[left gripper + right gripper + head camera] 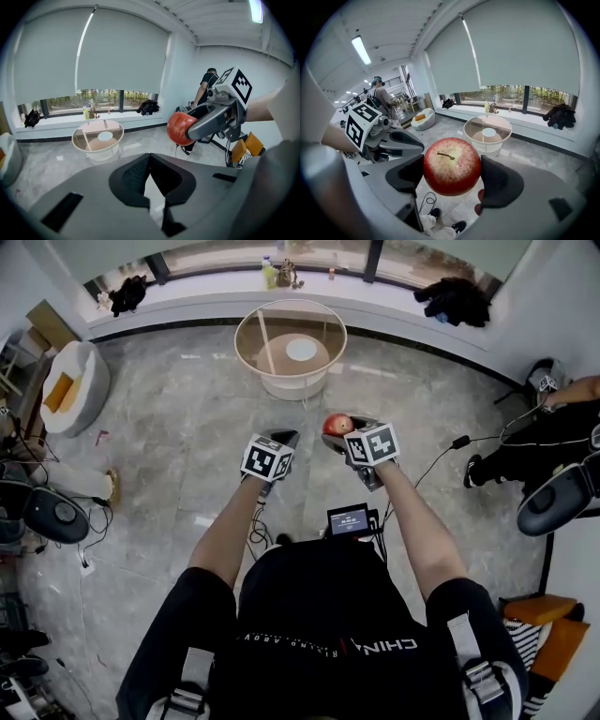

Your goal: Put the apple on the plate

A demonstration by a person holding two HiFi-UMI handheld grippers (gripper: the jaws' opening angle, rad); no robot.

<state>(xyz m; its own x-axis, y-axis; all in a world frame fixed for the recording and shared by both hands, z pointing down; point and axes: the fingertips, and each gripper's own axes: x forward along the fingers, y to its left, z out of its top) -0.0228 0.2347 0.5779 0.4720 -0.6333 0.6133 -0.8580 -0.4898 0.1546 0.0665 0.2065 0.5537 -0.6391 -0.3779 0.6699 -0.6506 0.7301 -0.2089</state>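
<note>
Right gripper: your jaws stand wide and grasp the apple by its sides, with the stem facing the camera.
Left gripper: your jaws are clenched tip to tip, with nothing between them.
Apple: red, held up in the air in front of you above the floor, near the left gripper's tip.
Plate: white, seen through the glass top of the round table, well apart from the apple.
</note>
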